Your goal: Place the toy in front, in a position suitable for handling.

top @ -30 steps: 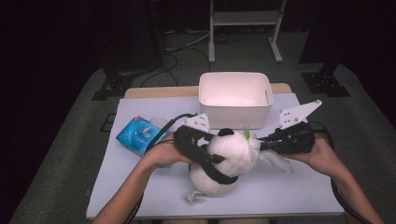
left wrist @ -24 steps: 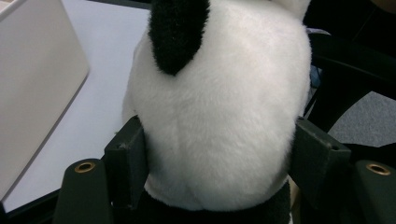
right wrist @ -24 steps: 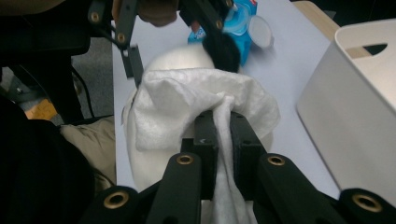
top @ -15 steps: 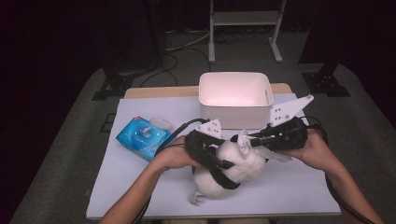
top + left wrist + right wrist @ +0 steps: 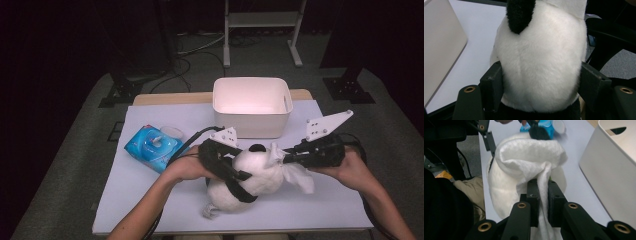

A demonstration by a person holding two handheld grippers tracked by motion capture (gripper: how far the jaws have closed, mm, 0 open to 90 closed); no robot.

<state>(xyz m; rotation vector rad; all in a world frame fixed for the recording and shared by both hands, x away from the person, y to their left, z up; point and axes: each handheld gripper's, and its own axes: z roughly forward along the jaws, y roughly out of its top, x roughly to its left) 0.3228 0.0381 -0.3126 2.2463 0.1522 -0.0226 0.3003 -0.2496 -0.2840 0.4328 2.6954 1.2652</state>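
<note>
A white plush toy (image 5: 255, 172) with black patches lies near the table's front edge. My left gripper (image 5: 242, 182) is shut on its round white body (image 5: 539, 62), one pad on each side. My right gripper (image 5: 286, 159) comes in from the right, shut on a white wipe (image 5: 300, 177). In the right gripper view the wipe (image 5: 529, 157) drapes over the toy, pinched between my jaws (image 5: 543, 192). A tail of the wipe hangs below the right gripper.
A white plastic bin (image 5: 251, 107) stands just behind the toy, its wall (image 5: 614, 162) close to the right gripper. A blue pack of wet wipes (image 5: 154, 146) with an open lid lies at the left on the pale table (image 5: 150, 200). Dark floor and stands surround it.
The right gripper slid the wipe leftward over the toy, then drew back to the right. The left hand shifted slightly right with the toy, which has turned a little.
</note>
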